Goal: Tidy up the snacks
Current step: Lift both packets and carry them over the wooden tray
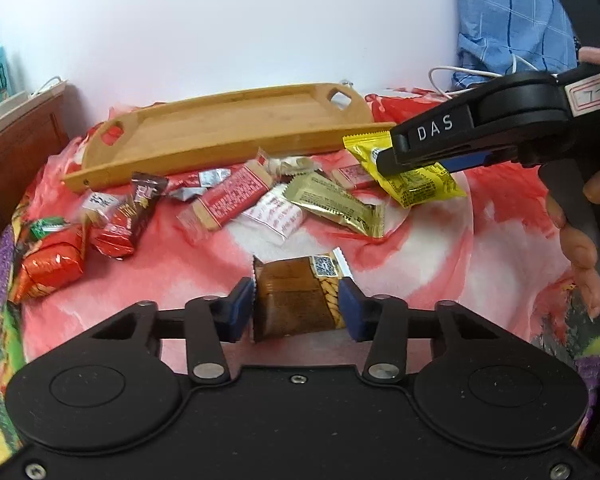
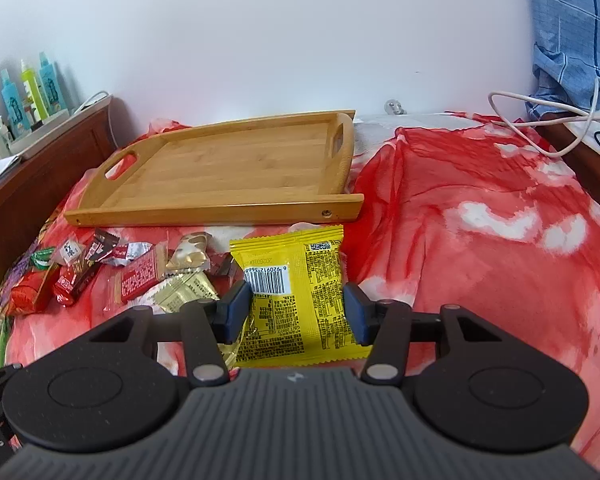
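Note:
My left gripper point(image 1: 298, 300) is shut on a brown snack packet point(image 1: 288, 280), its blue pads point(image 1: 242, 304) pressing both sides just above the red blanket. My right gripper point(image 2: 298, 304) is shut on a yellow packet point(image 2: 296, 264) with a barcode. In the left wrist view the right gripper point(image 1: 384, 158) clamps that yellow packet point(image 1: 420, 184) near the tray's right end. The empty wooden tray point(image 1: 204, 160) point(image 2: 220, 214) lies behind. Several loose snacks lie in front of the tray, among them a red bar point(image 1: 236, 194), a gold packet point(image 1: 332, 204) and an orange-red packet point(image 1: 52, 266).
A red and white blanket point(image 2: 480, 220) covers the bed. A wooden bed frame point(image 1: 16, 148) with bottles point(image 2: 32, 88) on a ledge stands at the left. A white cable point(image 2: 540, 120) and blue checked cloth point(image 1: 512, 20) are at the right. A person's hand point(image 1: 580, 248) grips the right handle.

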